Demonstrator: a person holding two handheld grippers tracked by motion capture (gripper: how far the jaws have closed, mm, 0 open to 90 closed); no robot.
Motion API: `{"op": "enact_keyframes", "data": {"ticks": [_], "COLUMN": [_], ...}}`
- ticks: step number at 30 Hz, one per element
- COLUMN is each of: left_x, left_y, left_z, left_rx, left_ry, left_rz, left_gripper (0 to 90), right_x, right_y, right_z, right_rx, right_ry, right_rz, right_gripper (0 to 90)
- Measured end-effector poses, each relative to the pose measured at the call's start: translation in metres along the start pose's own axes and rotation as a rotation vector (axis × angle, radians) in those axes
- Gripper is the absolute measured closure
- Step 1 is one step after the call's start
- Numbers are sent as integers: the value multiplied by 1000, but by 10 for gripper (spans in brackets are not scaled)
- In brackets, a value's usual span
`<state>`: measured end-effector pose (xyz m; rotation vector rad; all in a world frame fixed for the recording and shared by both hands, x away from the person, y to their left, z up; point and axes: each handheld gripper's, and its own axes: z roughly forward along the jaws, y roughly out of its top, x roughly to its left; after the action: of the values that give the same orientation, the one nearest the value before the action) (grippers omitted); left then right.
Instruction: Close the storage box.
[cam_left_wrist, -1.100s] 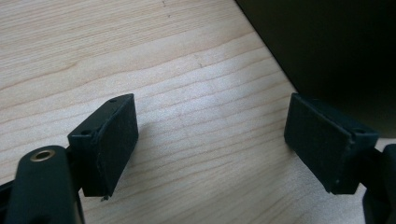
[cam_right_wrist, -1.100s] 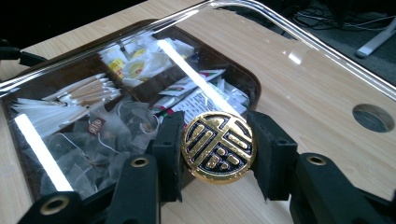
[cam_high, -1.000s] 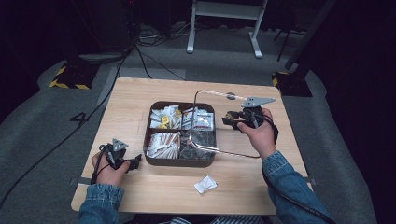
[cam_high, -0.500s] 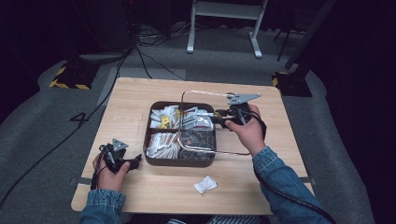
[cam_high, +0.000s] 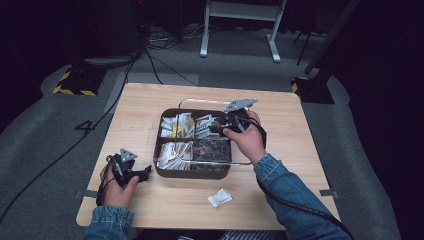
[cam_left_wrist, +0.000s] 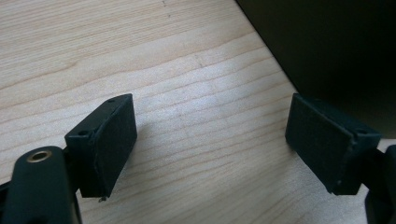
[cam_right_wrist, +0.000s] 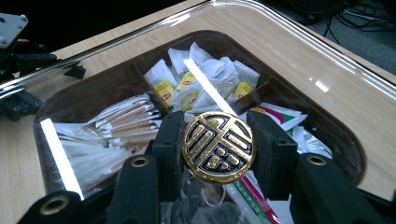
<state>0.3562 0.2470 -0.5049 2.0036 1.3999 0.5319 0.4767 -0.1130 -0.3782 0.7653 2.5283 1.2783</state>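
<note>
A dark brown four-part tray sits mid-table, holding tea bags, paper sticks and other packets. A clear lid with a round gold knob hangs over the tray, shifted a little to the far right of it. My right gripper is shut on that knob, and it appears over the tray's far right part. My left gripper rests on the table just left of the tray. Its jaws stand wide apart with bare wood between them.
A small white packet lies on the table in front of the tray. The tray's dark wall rises just beyond the left gripper. Cables and a white stand are on the floor behind the table.
The right gripper has carried the clear lid leftward by its knob, from beside the tray's right edge to above the tray. The left gripper has stayed where it was.
</note>
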Motion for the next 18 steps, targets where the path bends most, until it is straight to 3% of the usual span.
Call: {"op": "enact_keyframes", "data": {"ticks": [18], "left_x": [2], "left_y": [1], "left_z": [1], "left_rx": [2], "left_ry": [-6], "left_rz": [5], "left_gripper": [165], "right_x": [17], "right_y": [9], "right_z": [50], "right_rx": [40], "right_ry": [-9], "right_rz": [5], "right_gripper": [586]}}
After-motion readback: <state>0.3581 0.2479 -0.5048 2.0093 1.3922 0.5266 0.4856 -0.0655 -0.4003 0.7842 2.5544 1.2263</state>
